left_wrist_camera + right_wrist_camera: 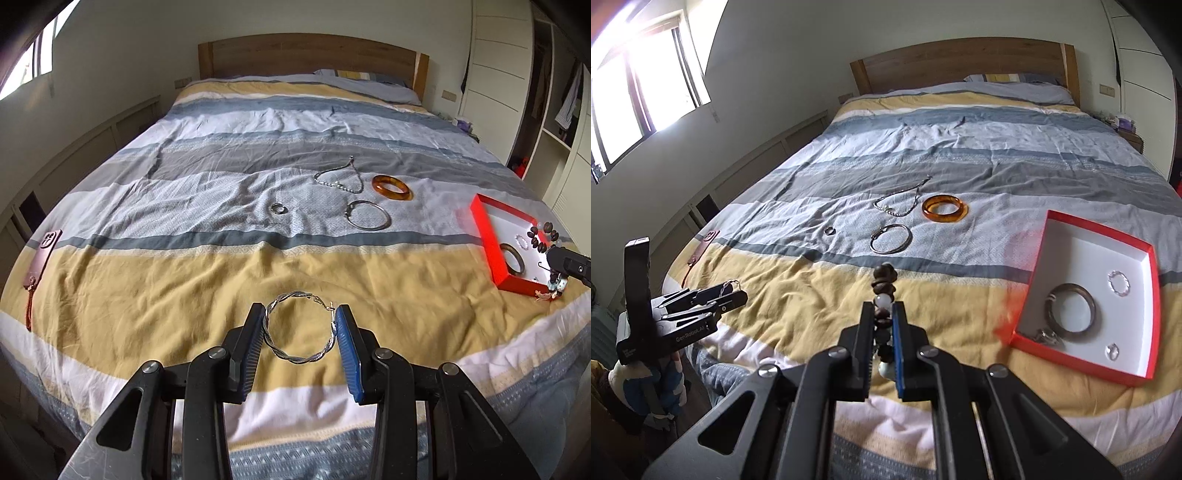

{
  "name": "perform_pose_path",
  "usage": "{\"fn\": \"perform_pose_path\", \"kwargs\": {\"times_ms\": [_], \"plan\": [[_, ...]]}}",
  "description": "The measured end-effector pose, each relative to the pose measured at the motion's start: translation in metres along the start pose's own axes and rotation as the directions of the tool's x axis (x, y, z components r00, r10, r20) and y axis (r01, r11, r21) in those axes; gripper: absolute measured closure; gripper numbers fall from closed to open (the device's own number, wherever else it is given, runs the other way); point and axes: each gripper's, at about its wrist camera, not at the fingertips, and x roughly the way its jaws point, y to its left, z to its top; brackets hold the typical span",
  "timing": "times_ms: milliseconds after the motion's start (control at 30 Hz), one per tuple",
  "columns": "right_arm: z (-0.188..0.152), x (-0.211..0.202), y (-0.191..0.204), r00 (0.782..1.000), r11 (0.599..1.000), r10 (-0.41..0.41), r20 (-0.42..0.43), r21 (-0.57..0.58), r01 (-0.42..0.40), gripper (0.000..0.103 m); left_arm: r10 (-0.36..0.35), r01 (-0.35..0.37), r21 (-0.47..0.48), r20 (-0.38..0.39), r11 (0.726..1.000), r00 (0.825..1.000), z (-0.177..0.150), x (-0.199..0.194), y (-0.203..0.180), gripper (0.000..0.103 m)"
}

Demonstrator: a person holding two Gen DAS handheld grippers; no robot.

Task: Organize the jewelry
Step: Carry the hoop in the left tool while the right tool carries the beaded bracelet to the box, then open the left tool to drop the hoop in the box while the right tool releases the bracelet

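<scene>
My left gripper point(300, 314) is shut on a twisted silver hoop earring point(300, 326) and holds it above the bed's yellow stripe. My right gripper point(882, 310) is shut on a dark wooden bead bracelet point(883, 282) with pale beads, held above the bed left of the red box point(1145, 310). In the left wrist view the bead bracelet point(543, 236) hangs over the red box point(487, 236). The box holds a dark bangle point(1071, 312), a small twisted ring point(1118, 282) and small silver pieces. On the bed lie an amber bangle point(945, 208), a silver bangle point(891, 238), a chain necklace point(905, 201) and a small ring point(830, 230).
A brown phone with a red strap point(40, 258) lies at the bed's left edge. The striped duvet point(207, 280) covers the bed up to the wooden headboard point(310, 55). A window is on the left wall and wardrobes stand on the right.
</scene>
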Motion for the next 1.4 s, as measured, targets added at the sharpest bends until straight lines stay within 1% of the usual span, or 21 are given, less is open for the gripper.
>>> {"fn": "perform_pose_path", "kwargs": {"times_ms": [200, 333, 533, 733, 900, 1033, 1233, 1400], "plan": [[-0.019, -0.029, -0.010, 0.999, 1.000, -0.005, 0.032, 0.019, 0.004, 0.095, -0.016, 0.016, 0.032, 0.010, 0.999, 1.000, -0.011, -0.016, -0.026, 0.065], [-0.032, -0.040, -0.029, 0.999, 0.999, -0.022, 0.040, 0.049, 0.020, 0.095, -0.034, 0.033, 0.071, 0.008, 0.997, 0.999, -0.012, -0.017, -0.049, 0.065], [-0.042, -0.051, -0.063, 0.997, 0.994, -0.063, 0.051, 0.096, 0.058, 0.095, -0.073, 0.073, 0.131, -0.008, 0.989, 0.997, -0.001, -0.007, -0.089, 0.065], [-0.044, -0.057, -0.112, 0.991, 0.982, -0.123, 0.048, 0.148, 0.115, 0.095, -0.127, 0.133, 0.186, -0.040, 0.974, 0.991, 0.012, 0.014, -0.136, 0.065], [-0.038, -0.053, -0.155, 0.985, 0.968, -0.169, 0.028, 0.191, 0.161, 0.095, -0.169, 0.180, 0.222, -0.067, 0.958, 0.983, 0.032, 0.039, -0.178, 0.065], [-0.030, -0.042, -0.189, 0.980, 0.957, -0.200, -0.002, 0.214, 0.196, 0.095, -0.207, 0.220, 0.248, -0.078, 0.943, 0.975, 0.052, 0.057, -0.213, 0.065], [-0.017, -0.025, -0.223, 0.974, 0.949, -0.225, -0.038, 0.219, 0.228, 0.095, -0.268, 0.284, 0.296, -0.094, 0.912, 0.959, 0.083, 0.085, -0.270, 0.065], [-0.008, -0.007, -0.246, 0.967, 0.945, -0.239, -0.083, 0.209, 0.251, 0.095, -0.285, 0.307, 0.351, -0.116, 0.884, 0.952, 0.097, 0.112, -0.317, 0.065]]}}
